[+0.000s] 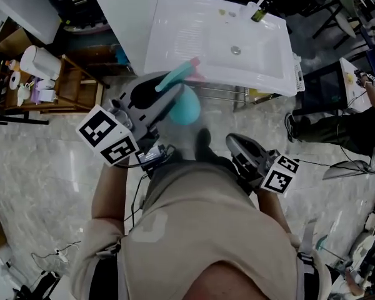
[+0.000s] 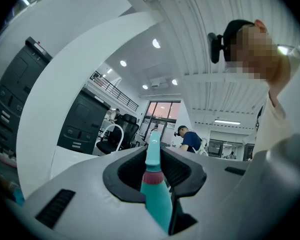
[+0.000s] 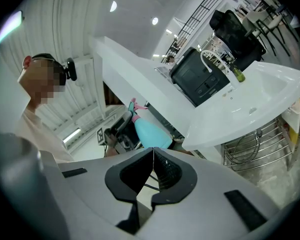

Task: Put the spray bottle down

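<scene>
One teal spray bottle [image 1: 186,104] tight in the partly open left gripper [image 2: 155,166]; right gripper [image 3: 152,167] empty, jaws together.

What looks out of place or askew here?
Only the spray bottle: the left gripper clamps it in mid-air near the sink, lying tilted on its side rather than upright. Nothing looks spilled or damaged.

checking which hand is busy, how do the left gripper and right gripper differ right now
The left gripper has its jaws clamped on a teal spray bottle; the right gripper's jaws are shut together on nothing. In the head view the left gripper reaches further ahead, while the right gripper sits close to the person's body. Both have the same grey build.
</scene>
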A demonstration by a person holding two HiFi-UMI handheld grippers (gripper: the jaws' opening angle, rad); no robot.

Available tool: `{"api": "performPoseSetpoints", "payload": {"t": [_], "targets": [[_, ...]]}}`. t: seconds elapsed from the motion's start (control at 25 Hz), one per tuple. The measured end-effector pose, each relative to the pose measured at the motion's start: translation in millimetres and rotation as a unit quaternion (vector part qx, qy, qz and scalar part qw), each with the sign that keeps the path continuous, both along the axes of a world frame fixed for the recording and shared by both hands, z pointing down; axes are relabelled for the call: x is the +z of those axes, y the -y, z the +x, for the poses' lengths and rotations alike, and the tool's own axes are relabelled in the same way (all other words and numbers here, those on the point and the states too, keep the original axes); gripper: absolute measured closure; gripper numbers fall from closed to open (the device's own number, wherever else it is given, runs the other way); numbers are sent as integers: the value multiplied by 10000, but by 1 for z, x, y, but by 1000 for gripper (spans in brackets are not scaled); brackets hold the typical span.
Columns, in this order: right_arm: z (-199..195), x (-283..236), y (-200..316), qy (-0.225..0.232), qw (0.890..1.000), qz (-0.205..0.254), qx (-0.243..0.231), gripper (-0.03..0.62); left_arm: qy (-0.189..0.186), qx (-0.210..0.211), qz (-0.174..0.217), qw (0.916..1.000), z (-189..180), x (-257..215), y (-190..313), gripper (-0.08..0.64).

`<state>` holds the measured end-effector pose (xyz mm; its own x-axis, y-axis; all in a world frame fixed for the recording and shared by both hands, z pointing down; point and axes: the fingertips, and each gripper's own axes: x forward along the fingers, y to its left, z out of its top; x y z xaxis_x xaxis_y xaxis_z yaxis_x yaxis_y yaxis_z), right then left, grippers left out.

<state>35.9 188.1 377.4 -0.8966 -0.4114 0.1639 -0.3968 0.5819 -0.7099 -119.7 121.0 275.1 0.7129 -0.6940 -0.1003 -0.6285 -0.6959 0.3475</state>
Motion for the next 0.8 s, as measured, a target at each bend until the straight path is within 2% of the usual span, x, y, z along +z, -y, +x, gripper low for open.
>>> {"api": "performPoseSetpoints", "payload": {"t": [0.2,0.8], "targets": [[12,3,17,117,9998,-166,-27,571,234,-138,-81,9996,9,4,21,471],[40,15,72,320,9985,-437,-27,571,503,-347,-158,9980,29,13,85,471]]}}
